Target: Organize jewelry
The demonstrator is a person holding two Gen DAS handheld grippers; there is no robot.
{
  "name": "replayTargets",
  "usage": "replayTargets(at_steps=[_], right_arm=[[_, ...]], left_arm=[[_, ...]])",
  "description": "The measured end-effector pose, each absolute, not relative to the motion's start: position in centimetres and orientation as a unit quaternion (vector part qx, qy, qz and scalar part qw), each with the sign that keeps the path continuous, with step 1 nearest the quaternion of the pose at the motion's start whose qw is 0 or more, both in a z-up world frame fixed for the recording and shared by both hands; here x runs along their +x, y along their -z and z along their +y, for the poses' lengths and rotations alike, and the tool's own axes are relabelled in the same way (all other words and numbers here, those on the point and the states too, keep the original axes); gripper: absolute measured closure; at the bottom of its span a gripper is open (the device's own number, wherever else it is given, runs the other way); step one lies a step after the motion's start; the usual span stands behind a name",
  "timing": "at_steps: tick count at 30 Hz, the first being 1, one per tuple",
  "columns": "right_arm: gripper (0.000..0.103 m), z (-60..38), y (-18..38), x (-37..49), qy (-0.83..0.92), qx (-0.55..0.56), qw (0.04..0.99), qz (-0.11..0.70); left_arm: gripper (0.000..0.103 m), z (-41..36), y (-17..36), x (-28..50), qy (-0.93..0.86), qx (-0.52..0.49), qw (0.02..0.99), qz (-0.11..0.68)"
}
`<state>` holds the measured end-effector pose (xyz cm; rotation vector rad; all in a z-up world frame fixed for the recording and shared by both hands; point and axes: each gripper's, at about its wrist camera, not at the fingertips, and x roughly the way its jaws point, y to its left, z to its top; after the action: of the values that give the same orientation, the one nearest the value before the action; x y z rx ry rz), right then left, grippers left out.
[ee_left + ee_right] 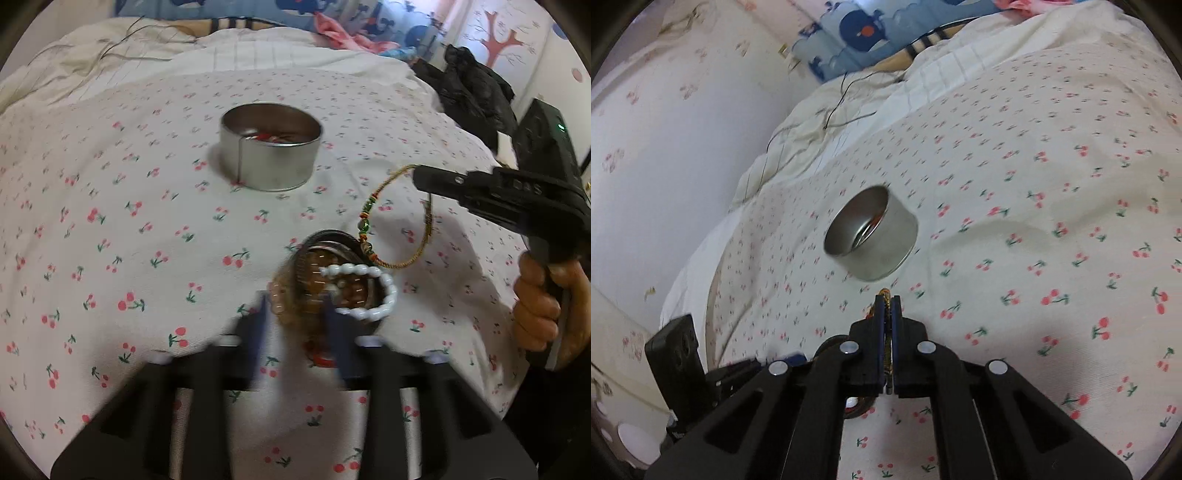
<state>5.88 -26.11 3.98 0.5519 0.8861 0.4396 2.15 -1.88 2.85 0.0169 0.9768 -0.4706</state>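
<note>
A round metal tin (273, 166) (897, 240) stands on the cherry-print sheet (110, 221), with some red jewelry inside. Close to me lies a pile of bracelets: a brown bead bracelet (295, 280), a white bead bracelet (384, 288) and a dark bangle (332, 234). My left gripper (295, 301) is blurred, its fingers closed in on the brown beads. To the right, my right gripper (417, 173) (888, 299) is shut on a golden cord bracelet (369, 210) with green beads. The bracelet hangs from it above the sheet, short of the tin.
A black garment (469, 88) lies at the bed's far right and thin cables (110, 48) at the far left. Rumpled white bedding (849, 110) lies beyond the tin. A pale wall (665, 166) runs along the bed's left side.
</note>
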Motion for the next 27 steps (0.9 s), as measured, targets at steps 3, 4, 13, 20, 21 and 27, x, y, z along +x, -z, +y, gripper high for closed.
replayTargets(at_steps=[3, 4, 13, 20, 21, 27], right_arm=[[0.099, -26.0, -3.9, 6.0, -0.206, 0.259, 0.844, 0.423], [0.099, -25.9, -3.8, 6.0, -0.206, 0.258, 0.844, 0.424], [0.098, -25.9, -3.9, 5.9, -0.205, 0.261, 0.843, 0.422], [0.098, -25.9, -4.1, 5.9, -0.21, 0.262, 0.844, 0.419], [0.098, -25.9, -4.2, 5.8, -0.21, 0.262, 0.844, 0.418], [0.098, -26.0, -4.6, 5.7, -0.213, 0.263, 0.846, 0.412]], left_arm=[[0.092, -2.3, -3.5, 1.6, 0.227, 0.034, 0.863, 0.449], [0.092, -2.2, -3.8, 1.5, 0.234, 0.029, 0.863, 0.447], [0.092, -0.5, -6.3, 1.3, 0.285, -0.021, 0.861, 0.421], [0.093, 0.7, -7.8, 1.0, 0.342, -0.091, 0.849, 0.392], [0.093, 0.9, -8.0, 1.0, 0.354, -0.102, 0.845, 0.387], [0.092, 0.4, -9.1, 0.2, 0.418, -0.118, 0.822, 0.369]])
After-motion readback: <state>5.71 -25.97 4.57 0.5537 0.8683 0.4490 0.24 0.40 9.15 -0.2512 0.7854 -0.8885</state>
